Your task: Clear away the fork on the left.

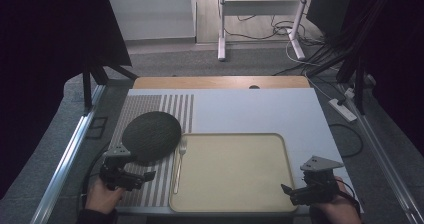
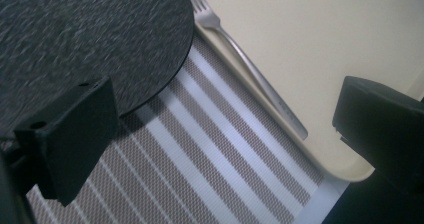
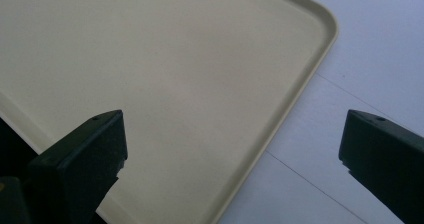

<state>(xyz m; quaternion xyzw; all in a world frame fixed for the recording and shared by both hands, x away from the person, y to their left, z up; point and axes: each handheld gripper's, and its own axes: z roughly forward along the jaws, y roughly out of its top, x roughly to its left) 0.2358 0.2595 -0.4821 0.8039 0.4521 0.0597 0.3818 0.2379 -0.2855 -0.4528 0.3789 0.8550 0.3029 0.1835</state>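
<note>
A wide, shallow cream-coloured plastic tray with rounded corners lay at the near edge of the pale tabletop, its inside bare. A slim silver metal fork rested along the tray's left rim, tines pointing away from the person. Just left of the fork, a round, dark grey textured plate sat on a striped grey-and-white woven placemat, and in the left gripper view the plate's edge came close to the fork's tines; whether they touched could not be told.

The left claw, held in the person's left hand, hovered over the placemat near the plate's near edge. Its jaws were spread wide apart with nothing between them, and its own view looked down on the stripes, the fork handle and the tray's near-left corner.

The right claw, held in the right hand, sat by the tray's near-right corner. Its jaws were likewise parted wide and empty, one over the tray and the other over the bare tabletop beside the rim.
</note>
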